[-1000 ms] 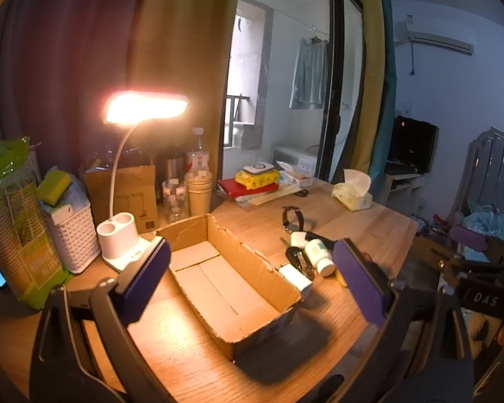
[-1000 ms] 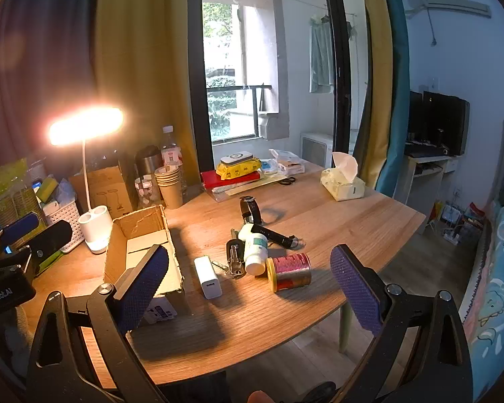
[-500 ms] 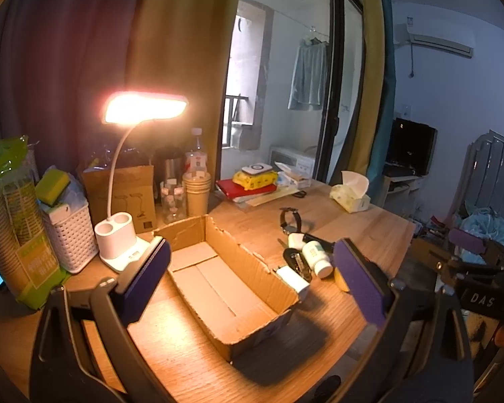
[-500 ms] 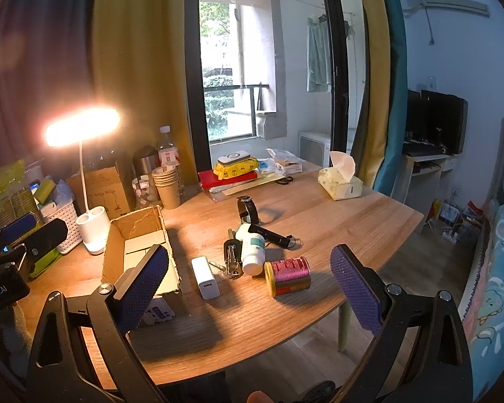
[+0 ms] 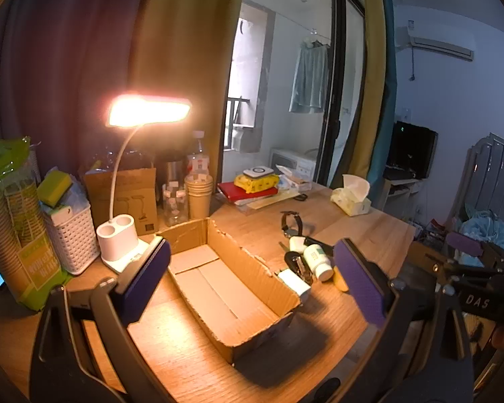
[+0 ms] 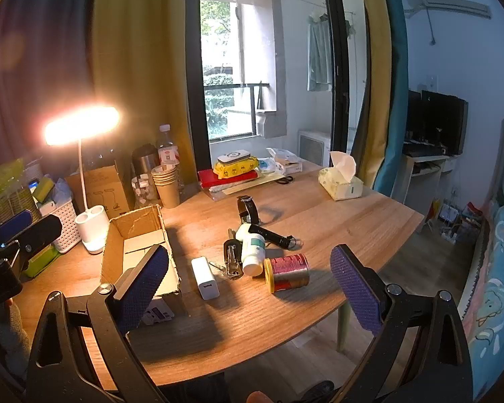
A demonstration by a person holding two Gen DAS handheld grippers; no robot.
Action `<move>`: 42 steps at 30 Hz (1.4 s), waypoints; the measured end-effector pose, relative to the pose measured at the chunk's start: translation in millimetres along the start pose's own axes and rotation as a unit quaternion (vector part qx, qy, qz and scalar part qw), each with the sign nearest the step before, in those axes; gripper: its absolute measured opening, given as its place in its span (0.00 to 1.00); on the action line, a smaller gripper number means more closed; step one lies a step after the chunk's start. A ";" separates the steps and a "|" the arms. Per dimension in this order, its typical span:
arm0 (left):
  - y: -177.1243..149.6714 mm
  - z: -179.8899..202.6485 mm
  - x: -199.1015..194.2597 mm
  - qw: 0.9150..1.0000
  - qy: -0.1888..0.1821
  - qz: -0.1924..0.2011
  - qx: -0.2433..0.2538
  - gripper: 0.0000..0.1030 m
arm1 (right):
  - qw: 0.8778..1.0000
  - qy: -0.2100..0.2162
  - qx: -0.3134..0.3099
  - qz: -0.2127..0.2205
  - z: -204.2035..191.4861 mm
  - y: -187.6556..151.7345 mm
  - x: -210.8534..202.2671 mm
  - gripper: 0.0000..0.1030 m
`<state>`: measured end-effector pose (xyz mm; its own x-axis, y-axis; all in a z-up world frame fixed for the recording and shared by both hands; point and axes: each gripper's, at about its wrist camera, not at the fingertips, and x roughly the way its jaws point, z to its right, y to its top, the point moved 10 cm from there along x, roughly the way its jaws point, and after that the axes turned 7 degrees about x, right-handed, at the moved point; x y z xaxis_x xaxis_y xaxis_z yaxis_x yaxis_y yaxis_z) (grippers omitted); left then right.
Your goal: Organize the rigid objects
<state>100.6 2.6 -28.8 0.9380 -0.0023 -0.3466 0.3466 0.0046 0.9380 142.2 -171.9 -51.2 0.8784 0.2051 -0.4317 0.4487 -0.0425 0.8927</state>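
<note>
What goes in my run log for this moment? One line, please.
left gripper: open, over empty box | right gripper: open, above can | nothing packed yet

The desk (image 6: 336,231) is grained wood with a soft sheen. The box (image 5: 248,268) at centre is matt brown cardboard with torn, rough edges. The can (image 6: 287,272) is glossy metal, the charger (image 6: 205,278) smooth white plastic. Each hand-held gripper's pads (image 6: 354,288) look like textured purple rubber on matt black arms.
</note>
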 end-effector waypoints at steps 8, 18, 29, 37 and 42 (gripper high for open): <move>0.5 -4.7 -2.9 1.000 0.000 0.000 -0.004 0.96 | 1.000 0.001 0.001 -0.001 -0.3 0.6 -0.2 0.96; -3.2 -10.7 -4.3 1.000 0.000 -0.005 -0.011 0.96 | 1.000 0.001 0.001 -0.002 -0.6 0.3 0.5 0.96; -7.4 -18.1 1.1 1.000 0.010 -0.011 -0.018 0.96 | 1.000 0.001 0.001 -0.009 -1.5 -3.7 2.8 0.96; -29.5 -42.3 32.5 0.997 0.049 -0.059 -0.023 0.96 | 0.999 -0.005 0.005 -0.033 1.3 -11.2 25.8 0.96; -55.8 -60.3 62.5 0.991 0.068 -0.107 -0.032 0.96 | 0.998 -0.011 0.008 -0.054 8.0 -18.2 46.5 0.96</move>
<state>140.0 62.6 -103.1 0.8326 0.1246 -0.5396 0.5333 0.0823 0.8419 176.2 -169.4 -88.5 0.8283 0.1871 -0.5282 0.5432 -0.0369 0.8388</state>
